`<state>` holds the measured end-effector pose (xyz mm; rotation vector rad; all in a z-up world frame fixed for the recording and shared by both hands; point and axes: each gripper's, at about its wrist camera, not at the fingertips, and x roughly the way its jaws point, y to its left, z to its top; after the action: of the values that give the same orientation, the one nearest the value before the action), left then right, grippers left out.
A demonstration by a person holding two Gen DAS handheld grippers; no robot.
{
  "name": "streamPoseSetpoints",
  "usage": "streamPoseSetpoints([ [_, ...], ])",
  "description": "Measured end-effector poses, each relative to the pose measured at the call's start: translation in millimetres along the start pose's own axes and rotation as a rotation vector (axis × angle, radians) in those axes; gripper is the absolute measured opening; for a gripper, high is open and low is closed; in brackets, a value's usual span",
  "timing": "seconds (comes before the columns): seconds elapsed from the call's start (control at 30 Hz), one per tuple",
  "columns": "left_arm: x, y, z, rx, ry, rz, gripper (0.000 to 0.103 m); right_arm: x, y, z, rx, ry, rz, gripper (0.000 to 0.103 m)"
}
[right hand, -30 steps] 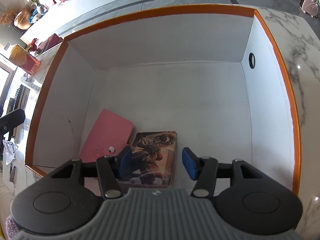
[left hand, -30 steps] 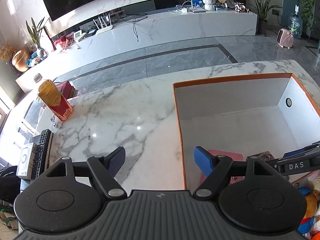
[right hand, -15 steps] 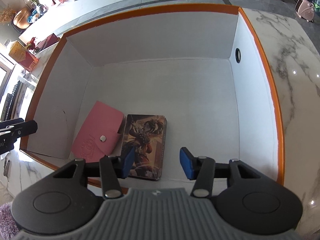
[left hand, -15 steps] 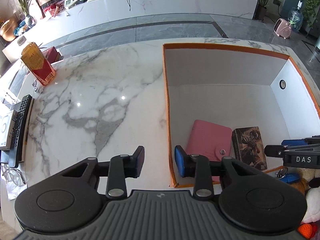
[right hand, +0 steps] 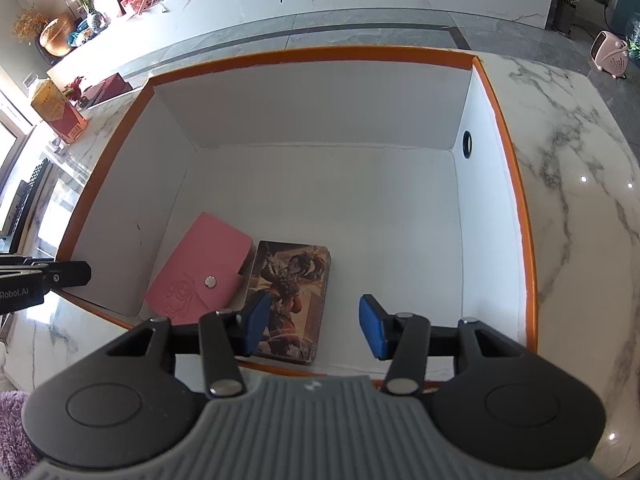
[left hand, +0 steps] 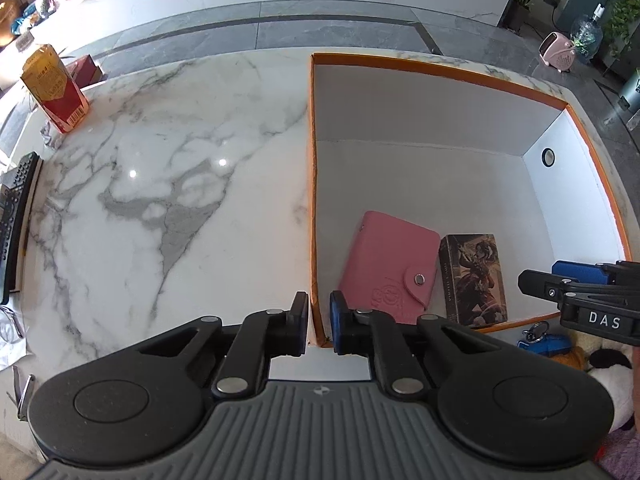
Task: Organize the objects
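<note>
Left gripper (left hand: 319, 322) clamps the box wall (left hand: 312, 200) near its corner. Right gripper (right hand: 312, 324) hangs empty, jaws apart; card box (right hand: 294, 300) lies at 11 o'clock, long axis toward 12.

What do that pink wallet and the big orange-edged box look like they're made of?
Pink wallet: probably faux leather, matte, with an embossed emblem and a metal snap. Orange-edged box: seemingly rigid cardboard, with thin, straight walls, matte white inside, folded corners and a round grommet hole.
</note>
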<state>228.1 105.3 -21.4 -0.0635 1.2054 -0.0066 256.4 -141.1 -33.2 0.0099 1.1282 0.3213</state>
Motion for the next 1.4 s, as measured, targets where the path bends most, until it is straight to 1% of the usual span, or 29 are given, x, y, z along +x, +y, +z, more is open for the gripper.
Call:
streamPoseSetpoints([
  [0.07,1,1,1,-0.005,0.01,-0.002,0.011,0,0,-2,0.003,-0.003,0.003,0.052],
  [0.17,4,3,3,-0.02,0.023,-0.009,0.009,2,3,-2,0.001,-0.008,0.006,0.052],
  [0.37,3,0,-2,-0.007,0.014,0.003,0.008,-2,0,-6,-0.005,-0.007,0.018,0.052],
  [0.53,-3,-4,-16,0.007,0.019,0.014,0.008,-5,-4,-10,-0.005,0.031,0.04,0.052],
  [0.67,-11,-8,-33,0.023,0.012,0.026,0.01,-9,-1,-16,-0.047,0.048,0.043,0.052],
  [0.83,-15,-3,-40,-0.009,0.003,-0.001,0.012,-7,1,-13,-0.078,0.072,0.046,0.052],
  [0.87,-15,-2,-39,-0.01,0.003,-0.008,0.013,-4,0,-10,-0.073,0.086,0.056,0.051],
  [0.9,-14,-1,-38,-0.011,-0.003,-0.015,0.013,0,1,-6,-0.069,0.1,0.064,0.048],
  [0.93,-14,0,-36,-0.011,-0.015,-0.018,0.013,6,3,-1,-0.066,0.11,0.065,0.046],
  [1.07,-13,2,-28,-0.013,-0.051,-0.014,0.013,23,7,11,-0.068,0.122,0.033,0.046],
  [1.13,-12,3,-26,-0.012,-0.06,-0.028,0.013,34,6,17,-0.05,0.147,0.024,0.045],
  [1.2,-10,3,-25,-0.006,-0.065,-0.027,0.013,43,2,19,-0.021,0.171,0.019,0.044],
  [1.27,-9,4,-25,-0.002,-0.07,-0.027,0.013,52,-2,22,0.028,0.205,0.032,0.041],
  [1.33,-8,5,-24,0.0,-0.072,-0.032,0.013,62,-5,26,0.081,0.248,0.057,0.032],
  [1.4,-9,6,-25,0.004,-0.074,-0.035,0.013,68,-4,29,0.107,0.268,0.075,0.029],
])
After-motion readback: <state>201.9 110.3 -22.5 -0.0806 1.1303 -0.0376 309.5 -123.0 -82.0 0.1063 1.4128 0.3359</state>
